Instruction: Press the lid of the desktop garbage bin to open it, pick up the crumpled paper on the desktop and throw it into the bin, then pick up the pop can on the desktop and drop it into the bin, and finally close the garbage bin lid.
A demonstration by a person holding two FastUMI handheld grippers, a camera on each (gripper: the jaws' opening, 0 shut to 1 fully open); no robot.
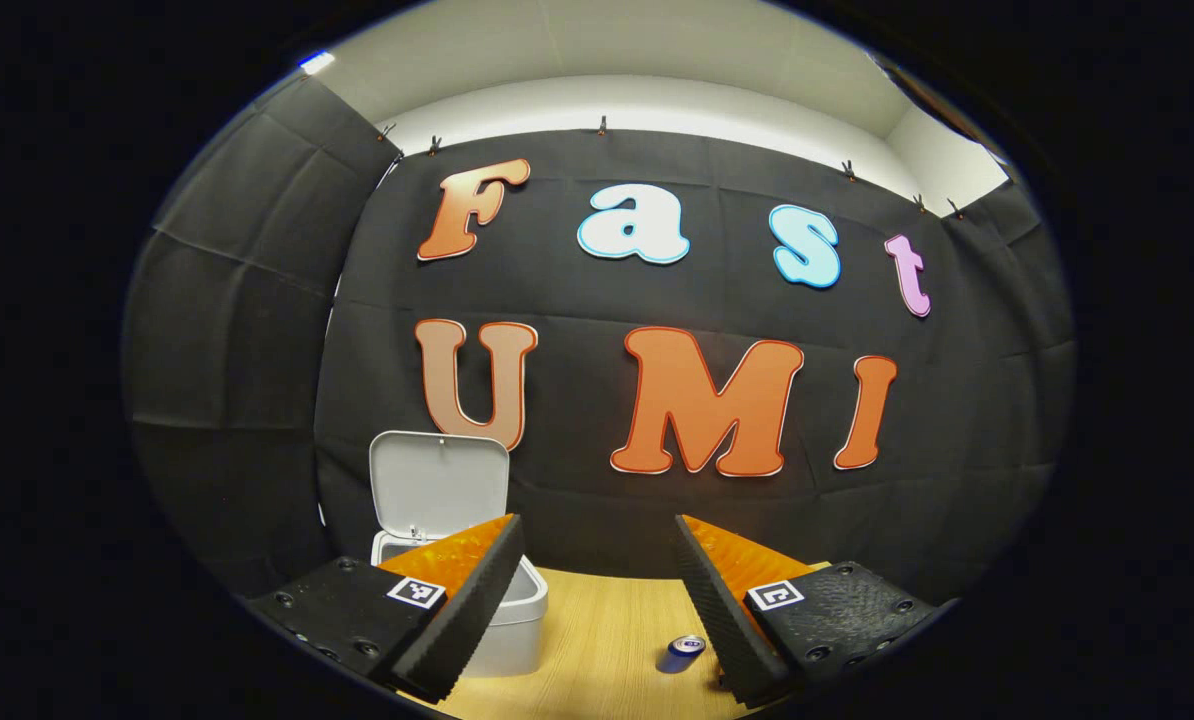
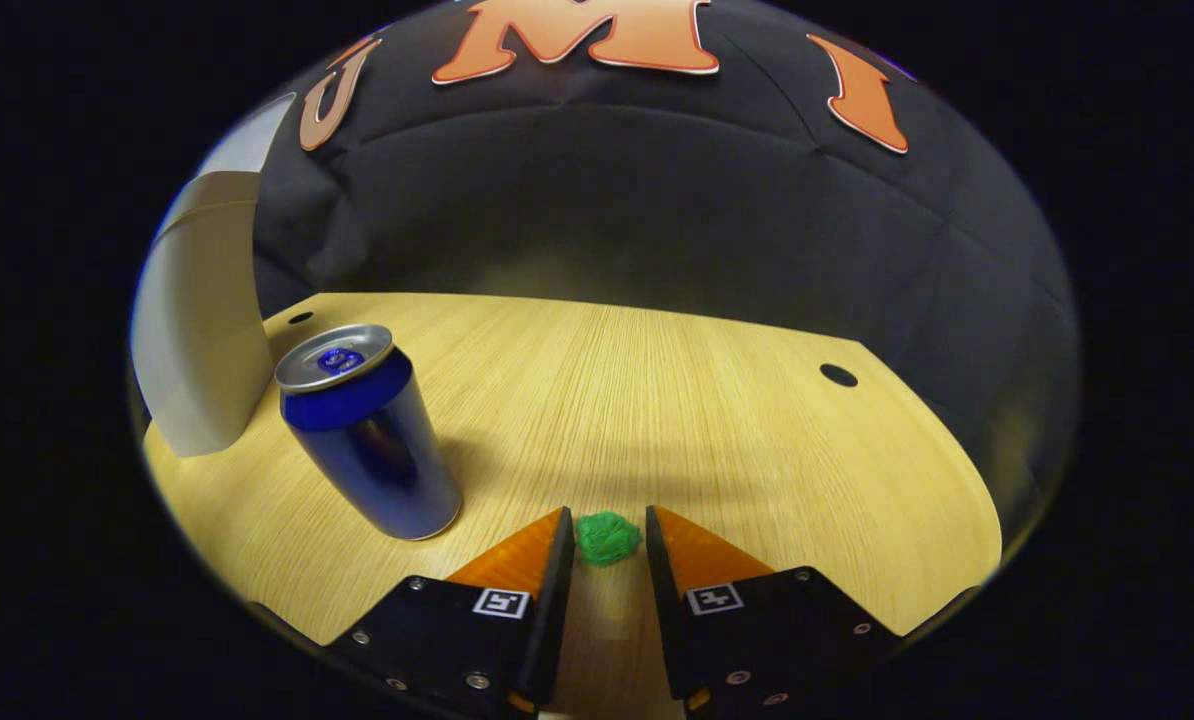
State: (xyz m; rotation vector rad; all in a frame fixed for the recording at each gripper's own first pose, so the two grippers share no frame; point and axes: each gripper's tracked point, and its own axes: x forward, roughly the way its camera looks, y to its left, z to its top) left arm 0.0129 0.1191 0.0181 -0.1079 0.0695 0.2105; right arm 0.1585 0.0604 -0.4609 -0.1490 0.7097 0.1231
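Observation:
A green crumpled paper [image 2: 607, 537] lies on the wooden table [image 2: 717, 430], wedged between the tips of my right gripper [image 2: 607, 530]. Both fingers touch its sides, so the gripper is shut on it. A blue pop can [image 2: 367, 435] stands upright to the left of that gripper, and also appears small and far off as the can [image 1: 685, 652]. The white bin [image 1: 519, 618] stands at the back left with its lid [image 1: 439, 482] raised upright. My left gripper [image 1: 597, 560] hovers above the table, open and empty, its left finger in front of the bin.
The bin's white side [image 2: 202, 320] rises at the left edge of the right gripper view, just behind the can. A round hole [image 2: 838, 375] is cut in the table at the back right. The black cloth wall closes the table's far side.

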